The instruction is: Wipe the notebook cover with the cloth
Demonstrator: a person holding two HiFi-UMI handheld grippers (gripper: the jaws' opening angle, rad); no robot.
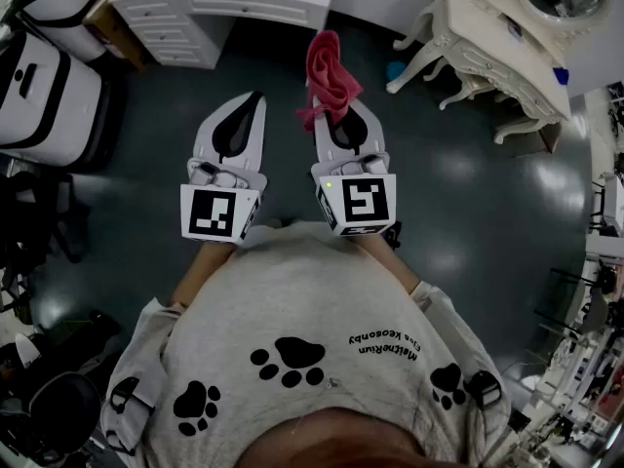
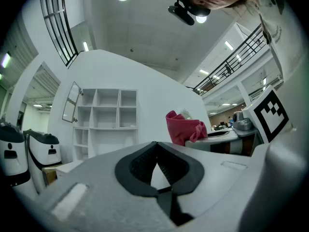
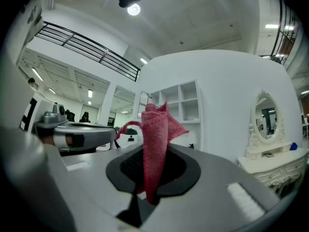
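The right claw (image 1: pixel 339 115) is clenched on the red cloth (image 1: pixel 329 71), which stands bunched past its tips, apparently held ready for wiping. The left claw (image 1: pixel 252 105) is closed on nothing. Both hang above the floor (image 1: pixel 468 193). No view shows the notebook, so wiping has probably not begun.

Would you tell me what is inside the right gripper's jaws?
A red cloth, pinched in the shut right gripper, with most of it standing out past the tips. The pinched part itself is covered.
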